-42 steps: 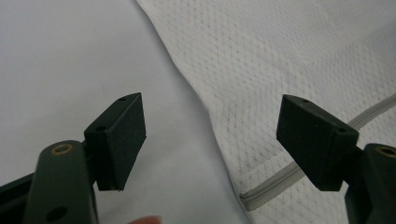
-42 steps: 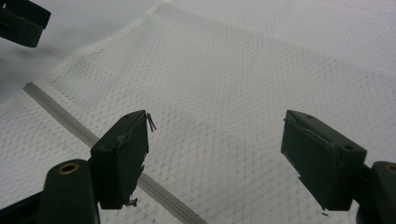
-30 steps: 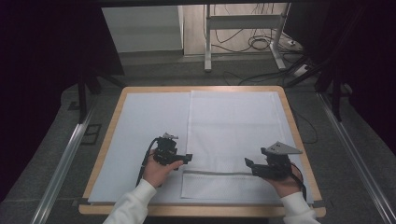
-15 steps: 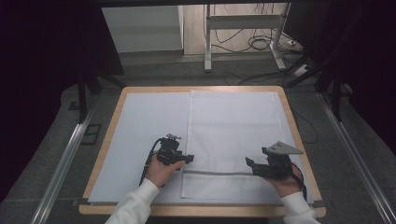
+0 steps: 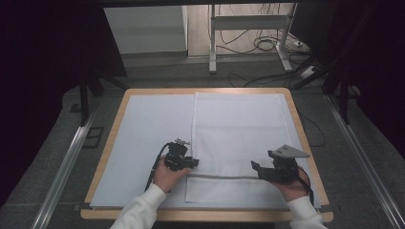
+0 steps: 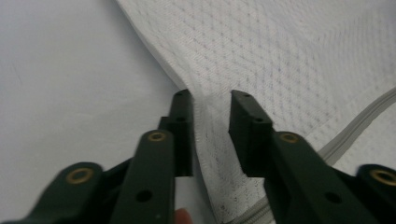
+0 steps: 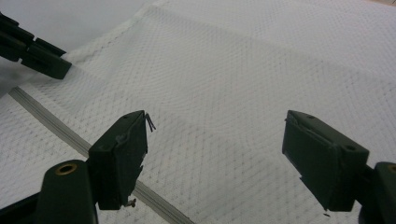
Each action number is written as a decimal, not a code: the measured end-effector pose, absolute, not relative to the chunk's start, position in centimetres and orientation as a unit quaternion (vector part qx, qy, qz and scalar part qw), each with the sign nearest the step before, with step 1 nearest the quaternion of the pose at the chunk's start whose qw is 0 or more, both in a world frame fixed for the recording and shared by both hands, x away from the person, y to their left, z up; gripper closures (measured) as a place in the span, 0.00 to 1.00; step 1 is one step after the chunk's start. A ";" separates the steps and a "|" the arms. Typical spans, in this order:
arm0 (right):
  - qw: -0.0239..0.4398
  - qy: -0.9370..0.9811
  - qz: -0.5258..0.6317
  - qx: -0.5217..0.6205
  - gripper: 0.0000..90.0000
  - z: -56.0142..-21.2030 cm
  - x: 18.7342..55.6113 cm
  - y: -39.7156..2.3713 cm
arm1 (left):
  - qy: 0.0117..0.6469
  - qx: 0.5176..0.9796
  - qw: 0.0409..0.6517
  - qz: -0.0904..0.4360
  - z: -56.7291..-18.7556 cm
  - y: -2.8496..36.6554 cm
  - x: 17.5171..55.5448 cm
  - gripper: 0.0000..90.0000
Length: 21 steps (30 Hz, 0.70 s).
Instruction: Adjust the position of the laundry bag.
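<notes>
A white mesh cloth [image 5: 239, 129] with a grey zipper [image 5: 219, 177] across its near part lies flat on the white-covered table [image 5: 153, 129]. My left gripper [image 5: 196, 162] is at the cloth's left edge, just above the zipper. In the left gripper view its jaws [image 6: 210, 98] stand a little apart, with the raised cloth edge [image 6: 205, 116] running between them. My right gripper [image 5: 254, 168] hovers near the zipper's right end. Its jaws [image 7: 215, 121] are wide open over the mesh [image 7: 261, 60], holding nothing. The zipper [image 7: 46, 119] runs under its left jaw, and the left gripper [image 7: 42, 56] shows farther off.
The table's wooden rim [image 5: 114, 129] frames the white sheet. Metal rails [image 5: 67, 162] run along both sides on the floor. Behind the table stand a metal frame [image 5: 248, 24] and loose cables [image 5: 267, 45].
</notes>
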State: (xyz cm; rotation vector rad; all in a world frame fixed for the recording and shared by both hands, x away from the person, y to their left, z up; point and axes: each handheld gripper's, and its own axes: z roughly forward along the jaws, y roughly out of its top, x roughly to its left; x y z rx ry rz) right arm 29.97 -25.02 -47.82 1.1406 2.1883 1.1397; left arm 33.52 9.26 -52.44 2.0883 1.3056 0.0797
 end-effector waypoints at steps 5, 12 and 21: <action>0.212 0.785 0.411 0.412 0.24 -47.7 30.1 -25.2 | 0.505 0.791 0.346 0.023 -52.8 9.7 33.7 0.94; 0.214 0.784 0.409 0.416 0.24 -47.5 30.3 -25.5 | 0.501 0.789 0.355 0.021 -52.9 9.8 33.7 0.97; 0.202 0.775 0.387 0.458 0.24 -46.9 32.2 -27.3 | 0.501 0.787 0.360 0.017 -53.0 10.0 33.7 0.99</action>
